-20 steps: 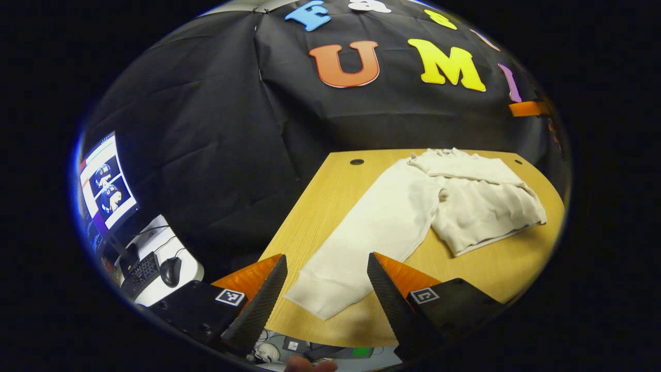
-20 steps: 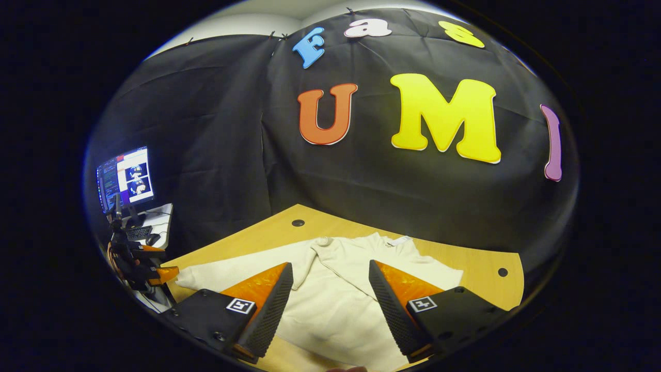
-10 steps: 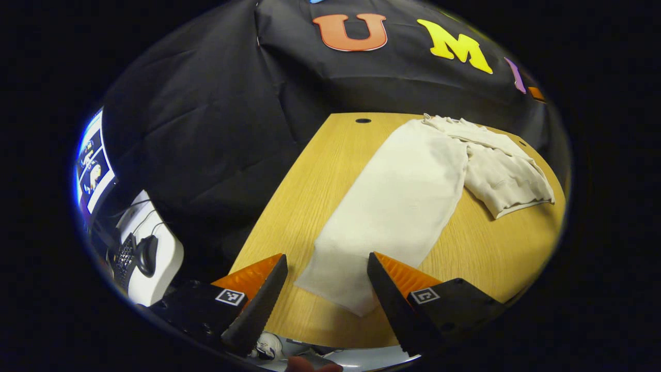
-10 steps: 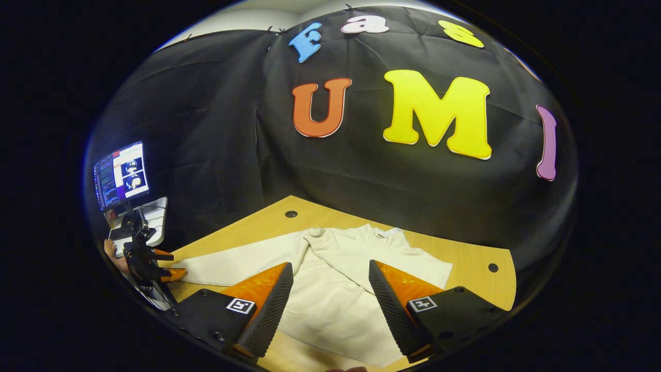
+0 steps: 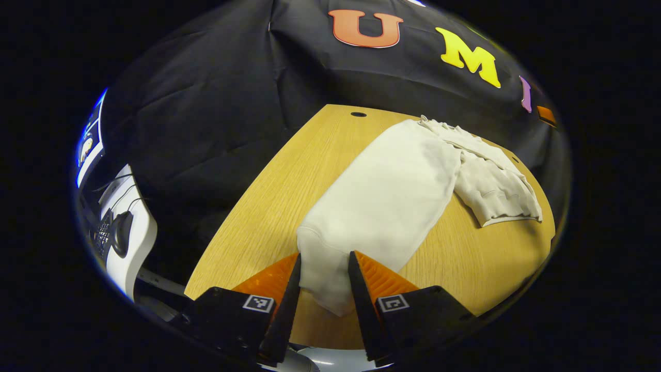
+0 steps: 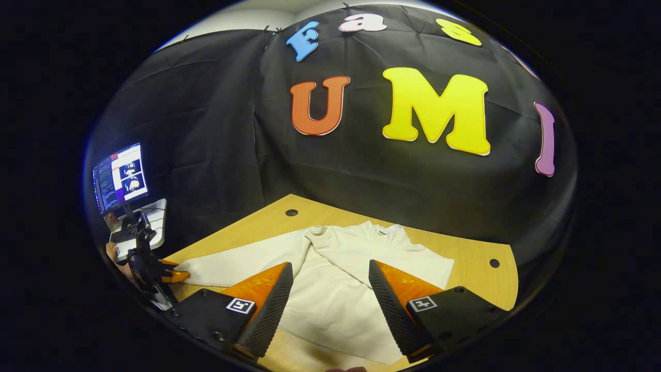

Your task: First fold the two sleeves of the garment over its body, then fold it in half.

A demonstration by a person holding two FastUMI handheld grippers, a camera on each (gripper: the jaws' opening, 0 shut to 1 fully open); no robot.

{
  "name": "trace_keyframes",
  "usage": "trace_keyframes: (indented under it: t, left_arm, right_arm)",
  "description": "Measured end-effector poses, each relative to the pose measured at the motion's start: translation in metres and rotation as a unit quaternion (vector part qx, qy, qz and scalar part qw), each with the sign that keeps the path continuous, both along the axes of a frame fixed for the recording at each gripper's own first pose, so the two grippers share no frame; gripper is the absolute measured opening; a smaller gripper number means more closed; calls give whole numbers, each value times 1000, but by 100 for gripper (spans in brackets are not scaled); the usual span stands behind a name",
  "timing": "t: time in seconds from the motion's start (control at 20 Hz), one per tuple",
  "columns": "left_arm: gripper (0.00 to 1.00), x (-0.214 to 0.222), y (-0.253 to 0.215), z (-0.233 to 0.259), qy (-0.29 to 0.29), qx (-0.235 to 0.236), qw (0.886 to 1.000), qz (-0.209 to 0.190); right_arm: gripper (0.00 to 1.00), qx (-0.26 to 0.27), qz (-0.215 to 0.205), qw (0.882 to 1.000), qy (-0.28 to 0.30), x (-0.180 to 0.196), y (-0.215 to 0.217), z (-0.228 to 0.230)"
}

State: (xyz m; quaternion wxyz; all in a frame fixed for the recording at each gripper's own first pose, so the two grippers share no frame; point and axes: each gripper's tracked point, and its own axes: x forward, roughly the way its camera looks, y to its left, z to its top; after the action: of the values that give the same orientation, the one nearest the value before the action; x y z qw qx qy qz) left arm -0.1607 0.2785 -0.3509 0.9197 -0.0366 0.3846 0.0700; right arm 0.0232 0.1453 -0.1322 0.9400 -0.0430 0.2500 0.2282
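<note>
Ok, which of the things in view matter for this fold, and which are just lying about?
Part of the job:
- cream garment
- its outstretched sleeve, cuff between the left tongs
- right tongs, open above the body
- wooden table

Lying about:
- monitor
- keyboard and mouse on the side desk

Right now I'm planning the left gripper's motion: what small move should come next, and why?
Probably lift the left gripper slightly and carry the sleeve cuff toward the sweater body: its fingers flank the cuff, and this sleeve lies stretched out across the table, unfolded.
</note>
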Motion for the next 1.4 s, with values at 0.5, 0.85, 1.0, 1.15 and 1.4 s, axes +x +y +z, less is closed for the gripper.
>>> trace_keyframes:
  t: [0.5, 0.85, 1.0, 1.15, 1.4]
  left_arm:
    - [3, 27, -31, 37, -29, -84, 996, 16]
    - [3, 88, -50, 111, -80, -94, 992, 6]
    - [3, 122, -48, 149, -109, -68, 992, 3]
    - [3, 168, -54, 188, -140, -49, 989, -16]
    - [3, 254, -88, 268, -203, -39, 976, -74]
  right_arm:
    - [92, 13, -36, 999, 6, -14, -42, 2]
    - [92, 35, -69, 997, 1, -24, -83, 10]
    - [92, 47, -85, 995, -4, -27, -103, 15]
    - [92, 63, -105, 992, -4, -33, -128, 17]
    - [92, 73, -145, 987, -8, -46, -173, 20]
